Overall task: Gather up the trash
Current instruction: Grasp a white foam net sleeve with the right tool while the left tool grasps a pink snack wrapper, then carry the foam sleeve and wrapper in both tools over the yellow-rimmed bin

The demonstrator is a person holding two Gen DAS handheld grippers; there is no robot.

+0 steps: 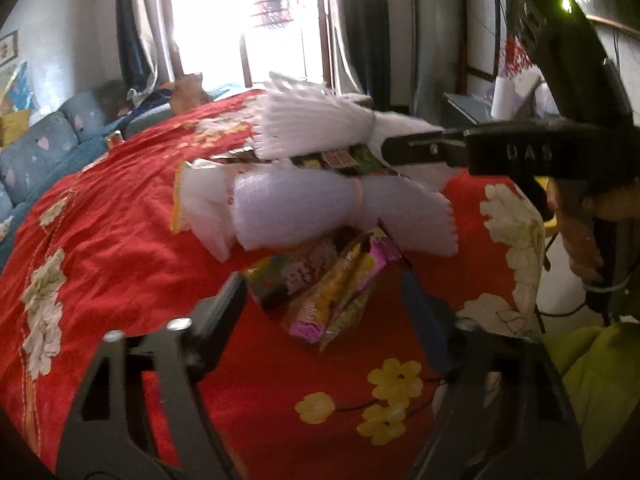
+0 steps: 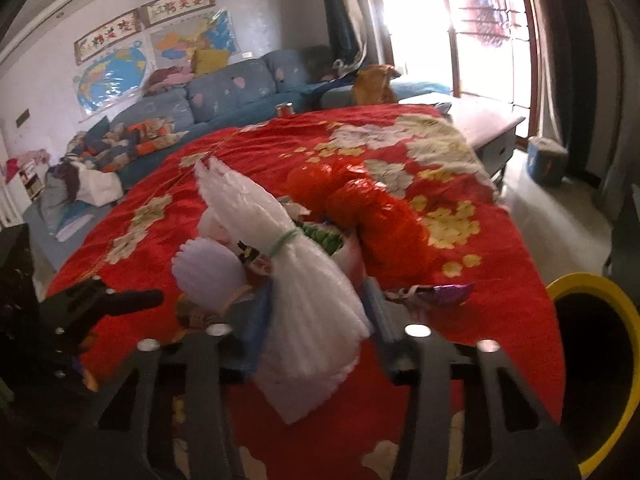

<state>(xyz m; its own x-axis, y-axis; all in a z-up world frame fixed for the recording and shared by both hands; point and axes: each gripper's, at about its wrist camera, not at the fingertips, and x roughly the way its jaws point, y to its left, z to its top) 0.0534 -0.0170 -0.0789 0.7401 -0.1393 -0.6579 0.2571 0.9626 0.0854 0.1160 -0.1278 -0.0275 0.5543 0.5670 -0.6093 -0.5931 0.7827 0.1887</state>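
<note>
Your right gripper is clamped on a bundle of white foam netting, its blue pads pressing into the fanned lower half just below the green band that ties it. That foam is very light and squashy: it gives under the pads without harm, but loose ends can slide out, so a grip close to the tie is probably the surest.

Your left gripper has a crumpled snack wrapper between its fingers; whether the pads actually press it I can't tell through the blur. The foil is thin, slick and nearly weightless, so take it across the crumpled middle, not at an edge.

A second banded foam bundle and flattened packets lie just ahead of the left fingers on the red floral cloth.

A yellow-rimmed bin stands to the right of your right gripper; its inside is dark, contents unreadable.
</note>
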